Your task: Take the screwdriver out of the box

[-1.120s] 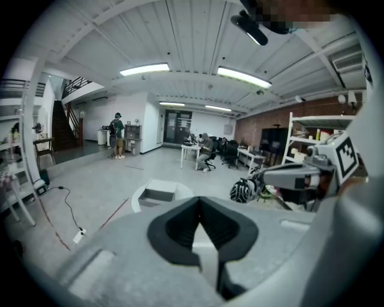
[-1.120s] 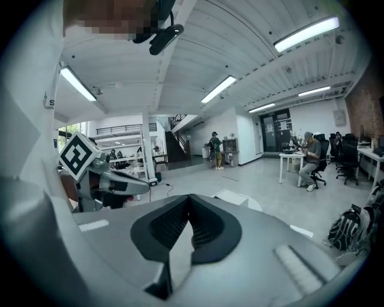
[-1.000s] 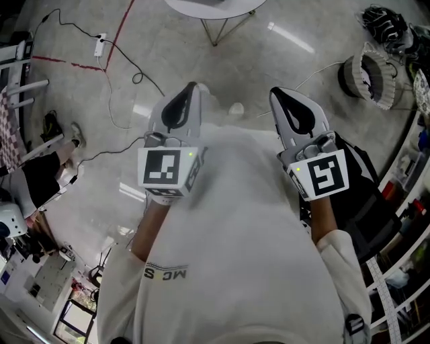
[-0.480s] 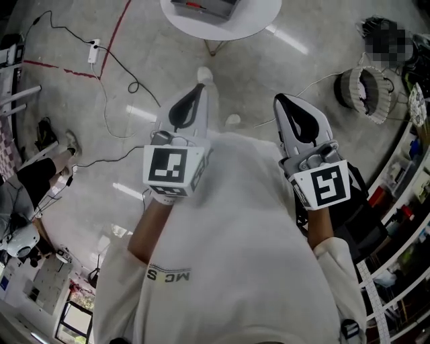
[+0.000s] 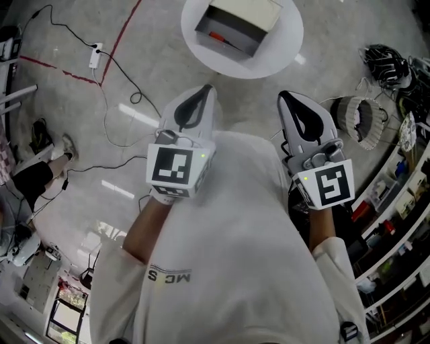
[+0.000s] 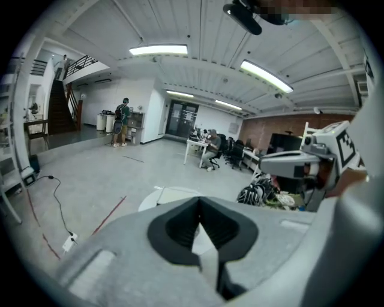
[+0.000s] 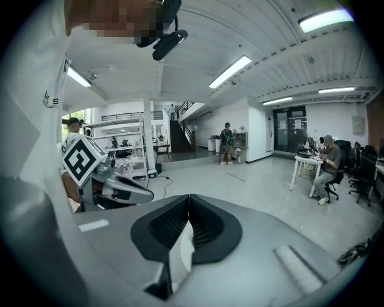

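One grey floor (image 5: 67, 141) fills most of the head view, and one red line (image 5: 122, 33) is marked across it at the upper left. One white shirt (image 5: 235, 262), worn by the person holding the tools, is seen from above in the lower half. One round white table (image 5: 287, 52) is placed at the top of that view, and its pale top (image 6: 163, 195) is also glimpsed past the jaw tips in the left gripper view. Two grippers are held side by side in front of the shirt, both pointed toward the table and well apart from it. On the left gripper (image 5: 203, 94) the jaws are seen brought together at their tips, with nothing caught between the black pads. The right gripper (image 5: 287, 101) is likewise seen fully closed and empty. Two marker cubes are counted, one on the left (image 5: 176, 168) and one on the right (image 5: 329, 185). One open box (image 5: 252, 13) is set on the table. One white power strip (image 5: 96, 54) is laid on the floor near the red line. One red-handled screwdriver (image 5: 218, 36) is seen lying inside the box, untouched by either gripper.
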`<state>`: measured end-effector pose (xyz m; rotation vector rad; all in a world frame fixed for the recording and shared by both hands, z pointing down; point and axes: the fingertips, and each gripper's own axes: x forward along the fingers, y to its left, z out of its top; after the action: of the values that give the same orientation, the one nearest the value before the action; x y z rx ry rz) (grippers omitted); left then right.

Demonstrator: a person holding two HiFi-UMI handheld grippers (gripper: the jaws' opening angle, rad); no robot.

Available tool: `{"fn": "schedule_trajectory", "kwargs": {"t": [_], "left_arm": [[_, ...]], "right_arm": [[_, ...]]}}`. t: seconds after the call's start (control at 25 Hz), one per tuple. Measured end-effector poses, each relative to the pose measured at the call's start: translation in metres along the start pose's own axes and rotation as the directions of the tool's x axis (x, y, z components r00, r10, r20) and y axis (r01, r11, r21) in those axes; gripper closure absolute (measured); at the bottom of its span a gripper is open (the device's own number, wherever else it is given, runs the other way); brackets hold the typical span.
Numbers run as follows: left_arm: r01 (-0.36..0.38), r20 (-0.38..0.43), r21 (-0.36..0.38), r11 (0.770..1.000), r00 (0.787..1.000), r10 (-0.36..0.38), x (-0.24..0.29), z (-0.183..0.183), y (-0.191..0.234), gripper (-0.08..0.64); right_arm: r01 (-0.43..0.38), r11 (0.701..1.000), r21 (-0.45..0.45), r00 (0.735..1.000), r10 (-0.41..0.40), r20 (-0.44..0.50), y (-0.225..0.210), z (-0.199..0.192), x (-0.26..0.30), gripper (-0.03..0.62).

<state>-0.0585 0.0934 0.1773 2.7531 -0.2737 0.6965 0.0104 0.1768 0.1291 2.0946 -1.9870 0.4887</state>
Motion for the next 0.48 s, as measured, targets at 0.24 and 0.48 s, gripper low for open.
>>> {"fn": "schedule_trajectory", "kwargs": {"t": [0.24, 0.48], "left_arm": [[-0.048, -0.01, -0.068, 0.997, 0.999, 0.048, 0.027, 0.013, 0.046, 0.558], [-0.139, -0.018, -0.083, 0.987, 0.99, 0.138, 0.052, 0.019, 0.063, 0.558]], "right_arm": [[-0.093, 0.995, -0.018, 0.995, 0.093, -0.034, -0.018, 0.019, 0.063, 0.592], [-0.189, 0.981, -0.036, 0.98, 0.187, -0.064, -0.044, 0.012, 0.093, 0.592]]}}
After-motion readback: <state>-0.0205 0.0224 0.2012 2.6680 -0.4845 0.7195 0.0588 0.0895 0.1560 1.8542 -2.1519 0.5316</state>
